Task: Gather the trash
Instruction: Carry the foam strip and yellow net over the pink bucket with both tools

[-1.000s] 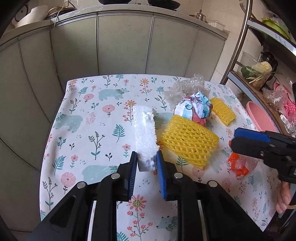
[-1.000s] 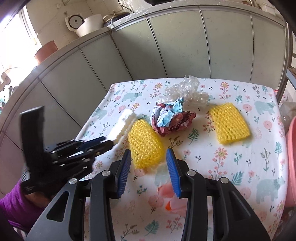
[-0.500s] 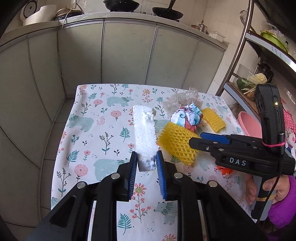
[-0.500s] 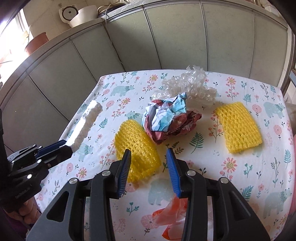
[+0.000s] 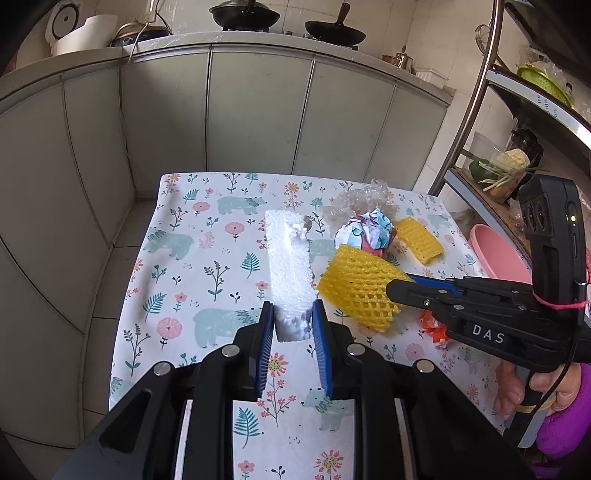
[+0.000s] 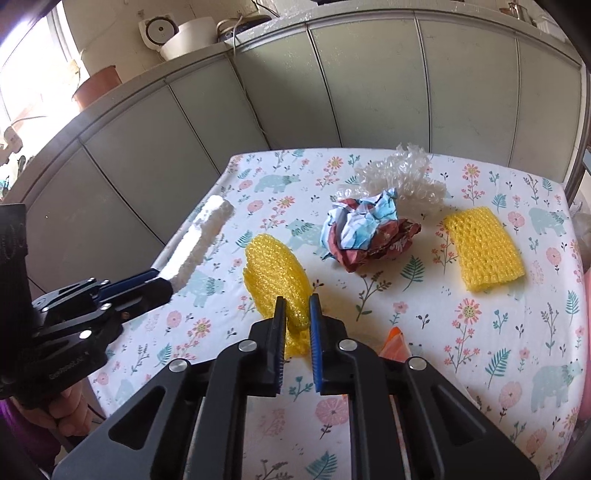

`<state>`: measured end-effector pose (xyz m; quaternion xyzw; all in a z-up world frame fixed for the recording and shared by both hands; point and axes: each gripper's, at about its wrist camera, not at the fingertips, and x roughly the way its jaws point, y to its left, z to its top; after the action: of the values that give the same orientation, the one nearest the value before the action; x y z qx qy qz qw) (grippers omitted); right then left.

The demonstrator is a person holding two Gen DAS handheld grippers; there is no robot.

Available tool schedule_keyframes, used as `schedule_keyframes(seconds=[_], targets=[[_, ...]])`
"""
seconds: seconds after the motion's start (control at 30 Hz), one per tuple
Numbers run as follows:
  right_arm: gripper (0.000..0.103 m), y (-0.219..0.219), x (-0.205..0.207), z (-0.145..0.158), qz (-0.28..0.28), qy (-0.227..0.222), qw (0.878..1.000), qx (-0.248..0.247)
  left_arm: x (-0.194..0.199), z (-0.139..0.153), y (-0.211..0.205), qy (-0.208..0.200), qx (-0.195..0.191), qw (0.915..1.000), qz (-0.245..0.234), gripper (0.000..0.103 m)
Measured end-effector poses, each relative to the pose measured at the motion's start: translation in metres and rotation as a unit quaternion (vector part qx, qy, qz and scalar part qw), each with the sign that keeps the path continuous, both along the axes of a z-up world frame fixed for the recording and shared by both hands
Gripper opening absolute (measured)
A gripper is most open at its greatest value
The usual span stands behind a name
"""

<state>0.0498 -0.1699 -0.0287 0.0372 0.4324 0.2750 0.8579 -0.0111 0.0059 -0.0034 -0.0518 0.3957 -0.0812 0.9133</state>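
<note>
Step in hand: pickup. Your left gripper point(image 5: 292, 325) jaws clamp the white foam strip point(image 5: 290, 266); your right gripper point(image 6: 297, 317) jaws have just closed on the near yellow foam net point(image 6: 275, 273), above the counter point(image 6: 480, 350). Next: carry both to a bin, none visible.

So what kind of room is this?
Most likely a home kitchen. Two black pans sit on a stove on the counter, a white rice cooker stands nearby, and vegetables lie on a metal rack.
</note>
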Motion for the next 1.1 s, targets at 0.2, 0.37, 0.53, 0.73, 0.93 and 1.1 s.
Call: schedule_keyframes(seconds=[0.2,0.37,0.53,0.73,0.93,1.1], targets=[[0.012,-0.016,-0.020,0.024,-0.007,-0.011,0.999,0.029,-0.011,0.011,-0.004,-0.013,-0.004,0.9999,-0.003,0.020],[0.012,-0.031,-0.039,0.041,-0.020,-0.026,0.998,0.048,-0.021,0.022,-0.013,-0.025,-0.006,0.9996,-0.013,0.020],[0.012,-0.053,-0.050,0.059,-0.041,-0.040,0.996,0.068,-0.030,0.036,-0.023,-0.042,-0.011,0.9988,-0.025,0.020],[0.012,-0.083,-0.061,0.076,-0.079,-0.059,0.992,0.078,-0.034,0.052,-0.048,-0.057,-0.015,0.9970,-0.051,0.020],[0.012,-0.123,-0.069,0.084,-0.128,-0.070,0.986,0.086,-0.029,0.064,-0.086,-0.066,-0.014,0.9935,-0.092,0.020],[0.012,-0.158,-0.076,0.088,-0.171,-0.082,0.978,0.086,-0.024,0.073,-0.127,-0.076,-0.012,0.9884,-0.131,0.020]])
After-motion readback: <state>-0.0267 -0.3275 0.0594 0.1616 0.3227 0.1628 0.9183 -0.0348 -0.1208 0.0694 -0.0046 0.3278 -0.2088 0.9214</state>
